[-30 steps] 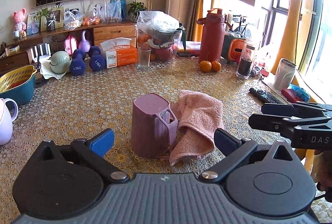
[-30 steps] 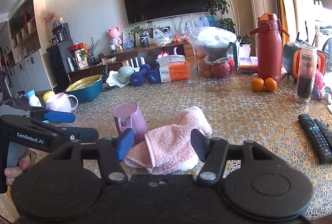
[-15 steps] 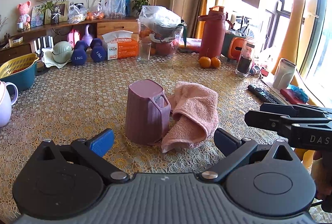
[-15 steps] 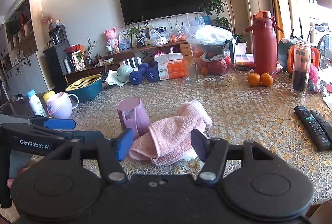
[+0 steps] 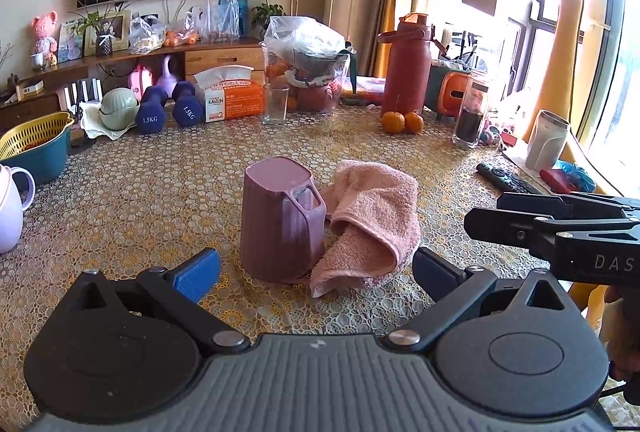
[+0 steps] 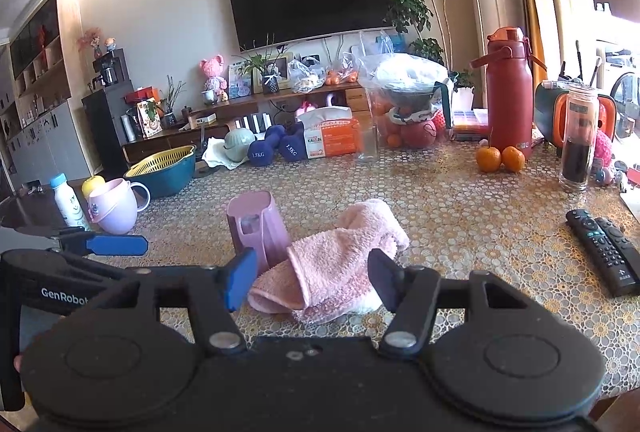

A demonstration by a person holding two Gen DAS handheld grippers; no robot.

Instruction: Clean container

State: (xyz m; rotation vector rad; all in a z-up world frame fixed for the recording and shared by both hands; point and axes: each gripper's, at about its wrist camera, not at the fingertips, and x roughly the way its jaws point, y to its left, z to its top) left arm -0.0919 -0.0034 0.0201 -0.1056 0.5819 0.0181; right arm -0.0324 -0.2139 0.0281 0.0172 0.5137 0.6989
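Covering the whole working area, a table (image 5: 120,199) carried a glossy cloth printed with small gold and white rings. Near its middle lay a pink terry towel (image 5: 372,220), soft and loosely folded into a thick roll, its nap visibly looped. Touching the towel's left edge stood the container (image 5: 280,224), a mauve plastic cup of rounded-square section with faintly ribbed walls and a boxy handle; it rested upside down, flat base uppermost. The left gripper (image 5: 316,272), of matte black plastic with blue ribbed pads, hovered just short of the cup, its jaws spread wide and holding nothing. The right gripper (image 6: 312,278), of like build, faced the towel with its jaws likewise parted and empty. Two slim black remotes (image 6: 604,252) lay well apart to the right.
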